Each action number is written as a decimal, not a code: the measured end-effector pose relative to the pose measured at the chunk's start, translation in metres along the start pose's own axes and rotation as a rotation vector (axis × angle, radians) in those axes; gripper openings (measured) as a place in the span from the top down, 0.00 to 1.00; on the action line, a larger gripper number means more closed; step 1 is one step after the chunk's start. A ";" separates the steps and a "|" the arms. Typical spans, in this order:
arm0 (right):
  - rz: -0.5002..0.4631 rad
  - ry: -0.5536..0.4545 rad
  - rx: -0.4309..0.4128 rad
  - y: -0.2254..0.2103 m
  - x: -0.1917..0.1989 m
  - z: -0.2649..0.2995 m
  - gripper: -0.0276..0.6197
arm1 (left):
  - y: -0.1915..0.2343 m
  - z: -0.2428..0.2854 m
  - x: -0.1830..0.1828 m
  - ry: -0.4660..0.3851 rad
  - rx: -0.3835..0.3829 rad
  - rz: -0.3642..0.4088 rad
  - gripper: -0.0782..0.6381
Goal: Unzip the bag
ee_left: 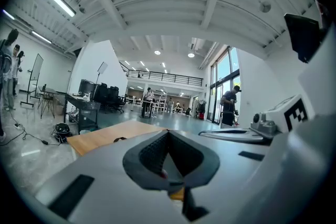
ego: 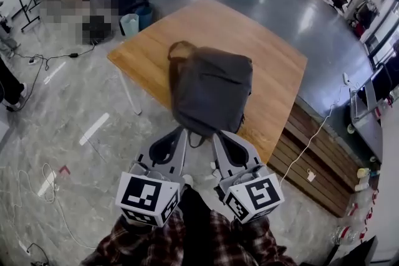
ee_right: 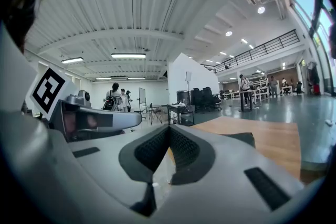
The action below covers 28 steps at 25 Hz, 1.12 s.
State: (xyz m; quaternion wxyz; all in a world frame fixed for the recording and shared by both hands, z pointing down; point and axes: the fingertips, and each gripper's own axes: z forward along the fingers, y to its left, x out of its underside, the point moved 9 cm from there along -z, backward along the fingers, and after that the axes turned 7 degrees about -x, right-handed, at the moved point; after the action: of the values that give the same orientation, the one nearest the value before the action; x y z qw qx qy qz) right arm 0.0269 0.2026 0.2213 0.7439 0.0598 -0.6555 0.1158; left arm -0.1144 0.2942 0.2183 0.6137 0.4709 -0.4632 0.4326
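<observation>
Nearest us, above a plaid shirt [ego: 240, 245], the left gripper [ego: 183, 131] and right gripper [ego: 216, 134] sit side by side, marker cubes turned upward. In each gripper view we see the jaws pressed together at the tips, with nothing between them. Both tips point at the near edge of the dark grey backpack [ego: 212, 87], perhaps touching it. The backpack lies on the wooden table [ego: 277, 53], its carry handle [ego: 179, 47] at the far end.
</observation>
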 end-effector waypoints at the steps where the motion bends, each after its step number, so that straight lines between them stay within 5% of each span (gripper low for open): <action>1: -0.009 0.004 -0.004 -0.011 -0.005 0.010 0.94 | 0.004 0.016 -0.006 -0.006 0.002 0.002 0.88; 12: 0.022 -0.015 0.060 -0.107 -0.026 0.076 0.94 | 0.028 0.139 -0.032 0.010 0.072 0.018 0.88; 28: 0.131 -0.075 0.457 -0.184 -0.026 0.109 0.94 | 0.043 0.281 -0.042 0.118 0.411 0.124 0.88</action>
State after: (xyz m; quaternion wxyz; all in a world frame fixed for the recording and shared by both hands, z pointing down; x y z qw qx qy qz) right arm -0.0347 -0.0042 0.2214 0.6771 0.1885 -0.6418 0.3067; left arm -0.2099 0.0230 0.2204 0.5030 0.5306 -0.3567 0.5815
